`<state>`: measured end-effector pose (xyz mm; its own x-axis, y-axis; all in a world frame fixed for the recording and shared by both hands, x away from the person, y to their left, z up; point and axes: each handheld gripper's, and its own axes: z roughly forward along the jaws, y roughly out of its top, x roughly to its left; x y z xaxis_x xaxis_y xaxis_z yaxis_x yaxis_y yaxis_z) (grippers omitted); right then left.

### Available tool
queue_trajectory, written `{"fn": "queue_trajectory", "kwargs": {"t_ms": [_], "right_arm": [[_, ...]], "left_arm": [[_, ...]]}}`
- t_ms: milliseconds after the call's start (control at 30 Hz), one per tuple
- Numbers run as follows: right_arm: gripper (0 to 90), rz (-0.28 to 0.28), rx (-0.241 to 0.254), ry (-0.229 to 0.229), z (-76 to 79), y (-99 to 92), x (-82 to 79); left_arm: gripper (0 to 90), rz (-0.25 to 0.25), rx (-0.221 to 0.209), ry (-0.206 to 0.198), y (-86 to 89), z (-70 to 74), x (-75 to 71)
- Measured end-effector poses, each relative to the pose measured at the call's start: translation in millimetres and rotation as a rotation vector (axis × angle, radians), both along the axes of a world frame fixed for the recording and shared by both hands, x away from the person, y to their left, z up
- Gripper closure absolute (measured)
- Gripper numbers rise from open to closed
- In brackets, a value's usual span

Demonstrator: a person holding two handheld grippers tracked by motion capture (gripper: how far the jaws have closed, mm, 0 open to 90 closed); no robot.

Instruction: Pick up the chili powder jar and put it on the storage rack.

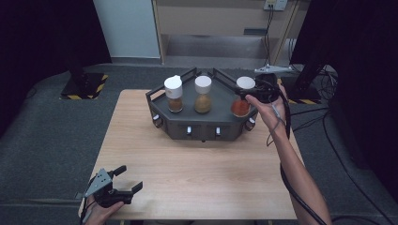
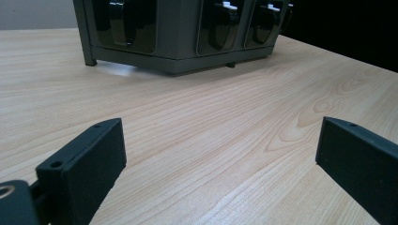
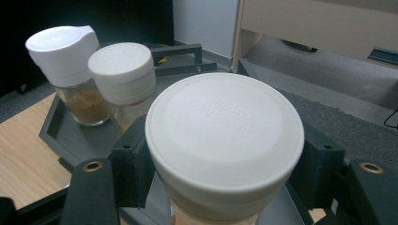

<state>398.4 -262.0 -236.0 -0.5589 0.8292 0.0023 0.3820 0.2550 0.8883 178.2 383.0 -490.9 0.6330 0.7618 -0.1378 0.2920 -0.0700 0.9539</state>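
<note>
Clamping the red spice jar (image 1: 241, 101) (white lid) stands the right gripper (image 1: 253, 91).

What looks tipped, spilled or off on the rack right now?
Nothing stands out. All three jars stand upright with lids on the grey rack; the right gripper grips the red-spice jar by its lid. No spill on the table.

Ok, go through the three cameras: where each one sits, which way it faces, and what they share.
High view: above the person's side, looking forward and down on the table; both forearms enter from below.
Left gripper view: rides the left hand-held gripper, low over the table, jaws open, facing the rack.
Right gripper view: rides the right hand-held gripper, looking down on the jar lid its jaws clamp.
Shared: the high and right gripper views both show the three white-lidded jars.
</note>
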Motion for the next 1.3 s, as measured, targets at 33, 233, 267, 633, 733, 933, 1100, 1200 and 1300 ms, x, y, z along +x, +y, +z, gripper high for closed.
{"fn": "queue_trajectory", "kwargs": {"t_ms": [33, 233, 267, 633, 733, 933, 1100, 1200, 1300], "right_arm": [[33.4, -0.002, 0.001, 0.002, 0.1, 0.5, 2.3], [33.4, -0.022, 0.014, 0.006, 0.4, 4.4, 16.7], [33.4, -0.025, 0.016, 0.007, 0.2, 5.6, 18.8], [33.4, -0.042, -0.001, 0.023, -6.4, 18.9, 39.7], [33.4, -0.052, 0.009, 0.029, -11.9, 19.2, 44.7], [33.4, -0.064, 0.004, 0.043, -19.9, 22.0, 51.7], [33.4, -0.07, 0.001, 0.049, -25.7, 24.1, 54.8], [33.4, -0.067, 0.001, 0.05, -27.8, 24.8, 56.2], [33.4, -0.067, -0.003, 0.049, -29.4, 26.1, 56.6]], "left_arm": [[0.7, 0.0, -0.001, -0.001, 0.0, 0.0, -0.1], [0.7, 0.0, 0.001, 0.0, 0.0, 0.1, -0.1], [0.7, 0.0, 0.001, 0.0, 0.0, 0.0, -0.1], [0.7, 0.001, 0.0, -0.001, 0.7, -0.2, -0.9], [0.7, 0.001, 0.001, -0.001, 0.9, 0.0, -1.2], [0.7, 0.001, 0.002, -0.001, 1.0, -0.2, -1.2], [0.7, 0.002, 0.002, -0.001, 1.1, -0.2, -1.4], [0.7, 0.001, 0.002, -0.001, 1.0, -0.2, -1.4], [0.7, 0.001, 0.002, -0.002, 1.0, -0.2, -1.5]]}}
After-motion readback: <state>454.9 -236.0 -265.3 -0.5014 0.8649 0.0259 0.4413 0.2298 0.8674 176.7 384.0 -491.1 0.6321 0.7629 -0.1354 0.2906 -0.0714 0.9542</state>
